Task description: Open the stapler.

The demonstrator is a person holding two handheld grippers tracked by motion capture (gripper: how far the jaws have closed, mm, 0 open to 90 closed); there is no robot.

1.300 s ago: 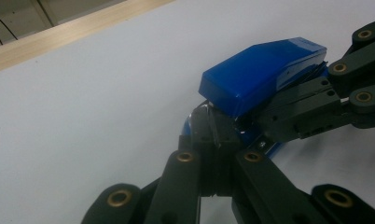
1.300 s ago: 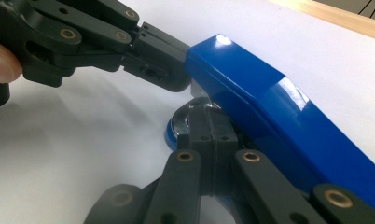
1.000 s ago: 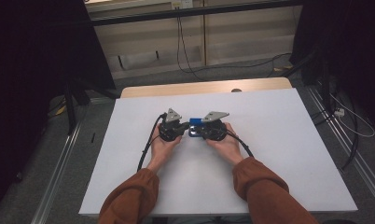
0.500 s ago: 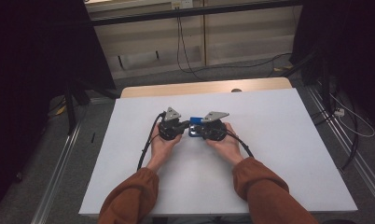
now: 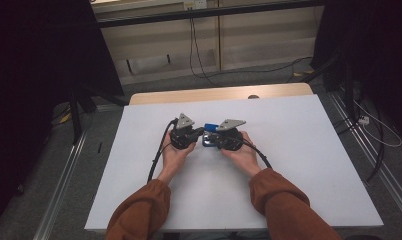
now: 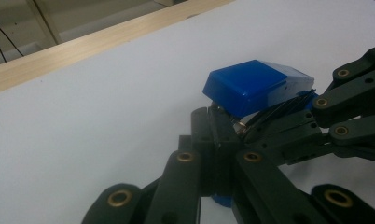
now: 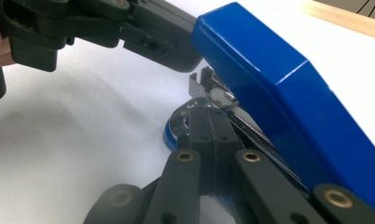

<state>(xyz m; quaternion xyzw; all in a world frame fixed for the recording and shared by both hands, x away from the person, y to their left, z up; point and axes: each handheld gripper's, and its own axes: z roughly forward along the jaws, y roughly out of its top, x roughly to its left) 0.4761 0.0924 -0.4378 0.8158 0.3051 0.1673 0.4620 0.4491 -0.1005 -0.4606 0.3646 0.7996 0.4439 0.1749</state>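
- A glossy blue stapler (image 5: 209, 134), boxy plastic shell over a bright metal staple channel, sits mid-desk between both grippers.
- Left gripper (image 5: 198, 134): matte black fingers pressed together, tips at the stapler's mouth.
- Right gripper (image 5: 213, 137): fingers likewise closed, under the raised top.
- The desk (image 5: 299, 145) is smooth white with a pale wooden far edge (image 5: 219, 93); cables trail over the grey floor (image 5: 269, 70).

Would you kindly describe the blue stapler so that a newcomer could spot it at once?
Look at the white table, near its middle. There the left gripper and right gripper meet, and the stapler sits between them. It is the one glossy blue thing among black parts.
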